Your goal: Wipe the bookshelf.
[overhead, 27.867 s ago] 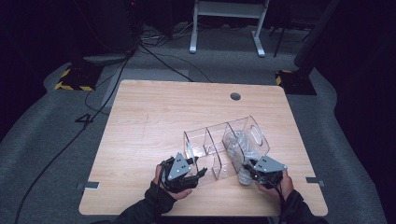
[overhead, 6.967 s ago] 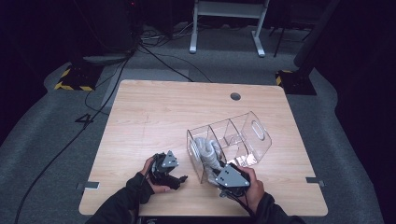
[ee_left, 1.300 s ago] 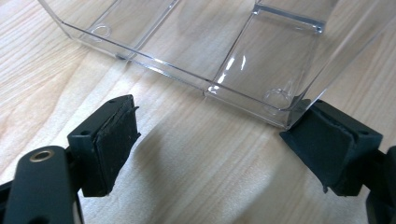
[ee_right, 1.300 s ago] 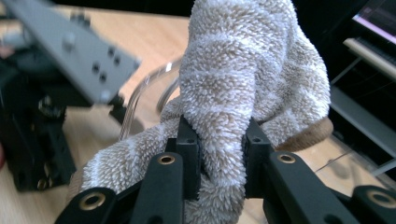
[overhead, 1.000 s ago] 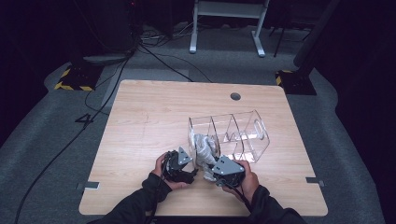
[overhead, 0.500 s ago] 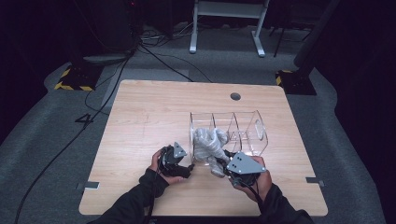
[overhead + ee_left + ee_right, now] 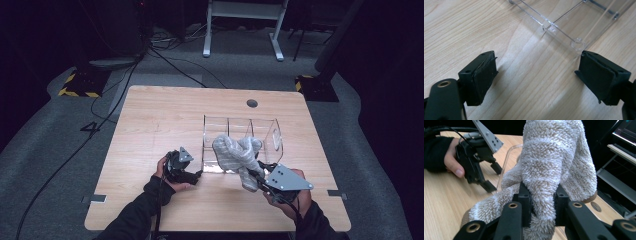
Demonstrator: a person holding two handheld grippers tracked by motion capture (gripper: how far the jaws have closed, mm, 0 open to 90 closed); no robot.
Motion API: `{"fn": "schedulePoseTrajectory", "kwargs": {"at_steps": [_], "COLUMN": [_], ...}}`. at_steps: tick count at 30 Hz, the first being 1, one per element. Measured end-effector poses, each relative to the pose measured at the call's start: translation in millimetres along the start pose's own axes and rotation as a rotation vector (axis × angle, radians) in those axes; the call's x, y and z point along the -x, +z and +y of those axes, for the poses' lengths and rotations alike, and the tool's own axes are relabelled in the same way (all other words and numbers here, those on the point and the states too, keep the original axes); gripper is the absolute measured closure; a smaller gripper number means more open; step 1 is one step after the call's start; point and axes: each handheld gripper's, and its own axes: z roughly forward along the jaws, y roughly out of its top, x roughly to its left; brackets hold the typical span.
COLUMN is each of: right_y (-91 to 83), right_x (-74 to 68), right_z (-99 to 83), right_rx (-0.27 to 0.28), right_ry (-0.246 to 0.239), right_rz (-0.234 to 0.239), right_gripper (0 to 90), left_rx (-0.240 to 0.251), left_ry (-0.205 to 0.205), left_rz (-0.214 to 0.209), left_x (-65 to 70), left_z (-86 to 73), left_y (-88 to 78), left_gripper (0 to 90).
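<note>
Socks (image 7: 235, 155), a fuzzy striped bundle, hang in front of the clear plastic organizer (image 7: 275, 131) in the high view, pinched by the right gripper (image 7: 255, 177) above the wooden table (image 7: 165, 115); the left gripper (image 7: 196, 174) rests just beside the organizer's near left corner. In the left gripper view its jaws stand wide apart, grasping nothing, over bare wood by the organizer's (image 7: 574, 25) corner. In the right gripper view the jaws are clenched on the socks (image 7: 551, 165), the left gripper (image 7: 489, 178) beyond.

Counting the things on the light wooden table (image 7: 165, 115)

Sitting there are one clear plastic three-compartment organiser (image 7: 270, 131), one fluffy beige-and-white striped sock (image 7: 235, 155), and two black tongs (image 7: 196, 174) (image 7: 256, 176).
</note>
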Motion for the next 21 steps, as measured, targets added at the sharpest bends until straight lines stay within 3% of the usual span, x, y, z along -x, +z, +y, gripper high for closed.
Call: {"fn": "schedulePoseTrajectory", "kwargs": {"at_steps": [9,15,21], "right_y": [-16.4,-23.2,-16.2], "right_x": [10.5,19.1,23.2], "right_z": [-29.8,-62.7,-91.3], "right_rx": [-0.034,-0.112,-0.185], "right_ry": [0.037,0.046,0.064], "right_rz": [0.02,0.072,0.116], "right_gripper": [74.5,74.2,73.4], "left_rx": [0.004,-0.001,-0.001], "left_ry": [0.001,0.03,0.044], "left_rz": [-0.008,-0.035,-0.05], "left_x": [-7.6,-8.6,-9.5], "left_z": [-15.9,-26.1,-37.0], "left_y": [-14.5,-24.5,-34.7], "left_gripper": [16.2,16.1,16.1]}}
